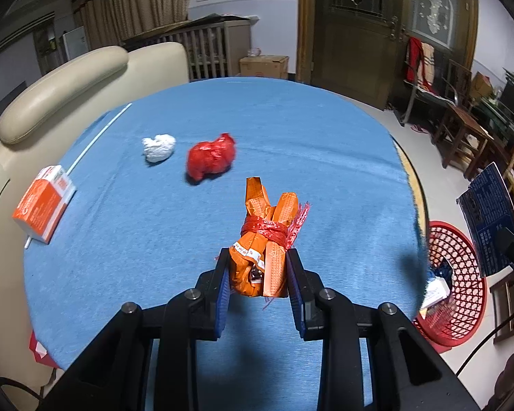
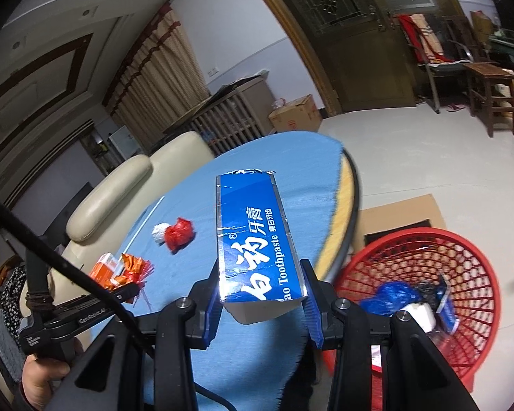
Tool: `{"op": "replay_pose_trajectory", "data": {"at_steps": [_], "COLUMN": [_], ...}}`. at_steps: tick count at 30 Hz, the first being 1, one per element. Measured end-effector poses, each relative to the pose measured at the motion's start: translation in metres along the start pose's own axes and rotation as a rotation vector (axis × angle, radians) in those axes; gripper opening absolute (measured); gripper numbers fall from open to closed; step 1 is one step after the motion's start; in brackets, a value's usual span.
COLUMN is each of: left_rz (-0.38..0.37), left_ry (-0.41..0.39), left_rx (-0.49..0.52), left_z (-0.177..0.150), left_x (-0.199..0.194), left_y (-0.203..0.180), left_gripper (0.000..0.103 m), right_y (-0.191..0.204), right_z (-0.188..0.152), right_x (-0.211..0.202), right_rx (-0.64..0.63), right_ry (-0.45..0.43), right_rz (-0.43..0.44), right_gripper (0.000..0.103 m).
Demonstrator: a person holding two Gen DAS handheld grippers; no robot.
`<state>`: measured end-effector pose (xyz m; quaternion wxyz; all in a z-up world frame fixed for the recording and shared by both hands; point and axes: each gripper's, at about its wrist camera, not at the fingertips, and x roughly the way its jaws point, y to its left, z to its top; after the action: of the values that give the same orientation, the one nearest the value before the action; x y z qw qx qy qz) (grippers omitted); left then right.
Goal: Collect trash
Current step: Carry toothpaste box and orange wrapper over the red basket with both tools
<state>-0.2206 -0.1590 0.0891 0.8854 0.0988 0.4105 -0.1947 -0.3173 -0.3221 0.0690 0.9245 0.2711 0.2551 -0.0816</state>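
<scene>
My left gripper (image 1: 258, 274) is shut on an orange wrapper bundle (image 1: 265, 239) tied with red netting, just above the blue tablecloth (image 1: 188, 239). A red crumpled bag (image 1: 210, 157), a white paper ball (image 1: 158, 147) and an orange carton (image 1: 44, 202) lie further back on the table. My right gripper (image 2: 262, 294) is shut on a blue toothpaste box (image 2: 253, 236), held past the table's right edge, beside the red mesh basket (image 2: 469, 274). The basket (image 1: 462, 274) holds blue and white trash. The left gripper (image 2: 120, 287) and its bundle show in the right wrist view.
A cream sofa (image 1: 68, 78) stands against the table's left side. A flat cardboard sheet (image 2: 404, 212) lies on the floor behind the basket. Wooden chairs (image 1: 462, 130) stand at the right. A cardboard box (image 1: 264, 65) sits by the far wall.
</scene>
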Motion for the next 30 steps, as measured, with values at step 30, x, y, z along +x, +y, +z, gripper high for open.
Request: {"op": "replay_pose_trajectory", "data": {"at_steps": [30], "left_rz": [-0.207], "left_ry": [0.027], "left_rx": [0.340], "left_z": [-0.009], "left_x": [0.001], "left_y": [-0.183], "left_gripper": [0.032], "right_y": [-0.135], "right_z": [-0.005], "right_x": [-0.064], "right_rx": [0.184], "right_ry": [-0.030], "right_rz": [-0.251], "right_gripper": [0.043]}}
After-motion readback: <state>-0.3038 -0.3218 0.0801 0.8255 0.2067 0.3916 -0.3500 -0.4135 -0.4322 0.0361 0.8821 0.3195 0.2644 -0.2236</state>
